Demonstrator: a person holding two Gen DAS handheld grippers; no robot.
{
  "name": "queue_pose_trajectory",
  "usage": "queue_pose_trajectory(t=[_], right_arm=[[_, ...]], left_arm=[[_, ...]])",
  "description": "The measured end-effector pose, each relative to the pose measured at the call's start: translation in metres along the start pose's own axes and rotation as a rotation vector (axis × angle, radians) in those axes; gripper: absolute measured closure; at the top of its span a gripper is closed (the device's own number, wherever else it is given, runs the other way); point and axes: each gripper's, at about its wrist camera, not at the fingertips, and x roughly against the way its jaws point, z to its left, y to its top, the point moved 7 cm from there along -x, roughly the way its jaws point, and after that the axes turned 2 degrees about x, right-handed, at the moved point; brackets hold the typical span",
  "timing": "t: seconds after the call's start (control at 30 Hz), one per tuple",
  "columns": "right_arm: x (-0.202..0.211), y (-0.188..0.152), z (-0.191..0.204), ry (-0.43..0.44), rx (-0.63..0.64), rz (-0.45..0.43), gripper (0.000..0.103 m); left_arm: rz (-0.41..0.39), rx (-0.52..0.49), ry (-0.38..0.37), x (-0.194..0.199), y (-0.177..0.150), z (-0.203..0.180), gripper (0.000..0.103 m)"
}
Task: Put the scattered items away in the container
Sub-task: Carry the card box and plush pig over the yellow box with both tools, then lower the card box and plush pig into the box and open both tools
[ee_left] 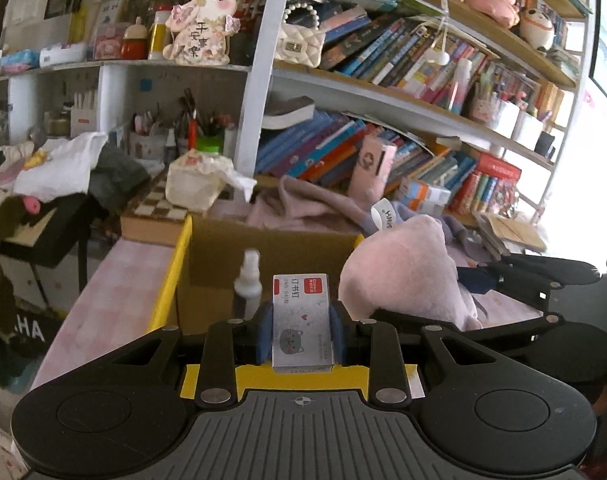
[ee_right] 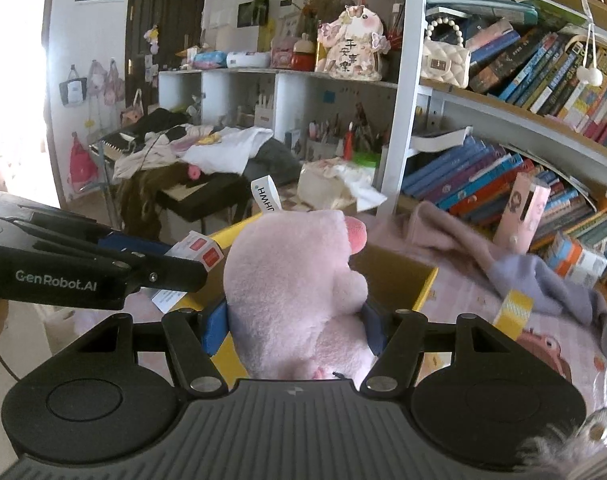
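Cardboard box (ee_left: 263, 248) with yellow edges sits just ahead of both my claws, a spray bottle (ee_left: 247, 280) standing inside. My right claw (ee_right: 295, 320) squeezes a pink plush pig (ee_right: 295, 288); my left claw (ee_left: 302, 332) is clenched on a small staple box (ee_left: 302, 320). Both loads converge near the rim, so I judge they could collide, or the staple box could topple the bottle. Readable writing: "GenRobot.AI" on the claw, "JHWH" on the pig's tag (ee_right: 265, 196).

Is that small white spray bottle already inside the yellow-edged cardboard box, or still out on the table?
Inside. The small white spray bottle stands upright within the yellow-edged cardboard box, its brown inner wall behind it.
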Motion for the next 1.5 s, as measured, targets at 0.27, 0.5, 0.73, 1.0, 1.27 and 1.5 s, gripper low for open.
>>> queue_pose_trajectory(t=[0.27, 0.5, 0.73, 1.0, 1.27, 1.5], right_arm=[[-0.068, 0.005, -0.029, 0.002, 0.052, 0.061, 0.040], [-0.139, 0.004, -0.058, -0.006, 0.093, 0.164, 0.040], [-0.177, 0.001, -0.070, 0.047, 0.125, 0.247, 0.040], [-0.195, -0.013, -0.066, 0.088, 0.179, 0.342, 0.039], [-0.197, -0.014, -0.070, 0.081, 0.173, 0.339, 0.038], [-0.177, 0.002, -0.067, 0.048, 0.180, 0.263, 0.024]], left_arm=[[0.081, -0.008, 0.030, -0.066, 0.008, 0.016, 0.075], [0.177, -0.052, 0.034, -0.107, 0.001, 0.018, 0.074], [0.250, -0.048, 0.022, -0.127, -0.008, 0.013, 0.074], [0.317, -0.042, 0.022, -0.141, -0.021, 0.009, 0.074], [0.299, -0.032, 0.054, -0.139, -0.017, 0.010, 0.072], [0.237, -0.040, 0.096, -0.116, -0.007, 0.011, 0.053]])
